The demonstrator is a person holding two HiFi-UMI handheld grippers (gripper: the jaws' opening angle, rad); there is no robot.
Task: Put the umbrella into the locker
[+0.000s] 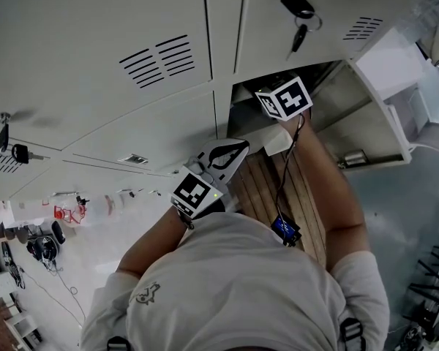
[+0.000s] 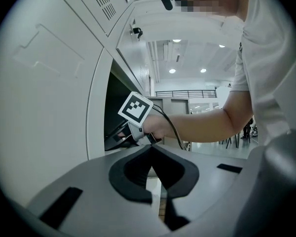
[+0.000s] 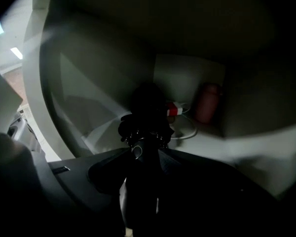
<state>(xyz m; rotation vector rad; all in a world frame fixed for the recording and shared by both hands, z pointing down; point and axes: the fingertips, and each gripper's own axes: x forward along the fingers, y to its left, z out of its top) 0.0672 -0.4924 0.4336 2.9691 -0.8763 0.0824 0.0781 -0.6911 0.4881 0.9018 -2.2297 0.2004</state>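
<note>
Inside the locker (image 3: 103,73), the right claw (image 3: 143,154) stands open, its jaws spread on either side of the umbrella (image 3: 144,117), a dark folded one whose bunched end points toward the locker's back wall. The gloom hides the pads, but they look clear of the cloth. The umbrella is low near the front edge of the locker floor; I cannot tell whether it rests there fully.

The step in hand appears to be the release. It would go best if the umbrella's weight is settled on the floor first. The claw can then be drawn straight back along its own line, so neither jaw snags the strap or drags the umbrella over the front edge. Outside, the left claw (image 2: 151,149) is closed on nothing and should keep away from the open door (image 1: 395,72).

By count:
- one umbrella
- two claws
- one open locker
- one reddish object (image 3: 207,102) in the back right corner
- one small red-and-white item (image 3: 173,110) with a pale cord by the back wall
- two closed doors carrying keys (image 1: 298,20)
</note>
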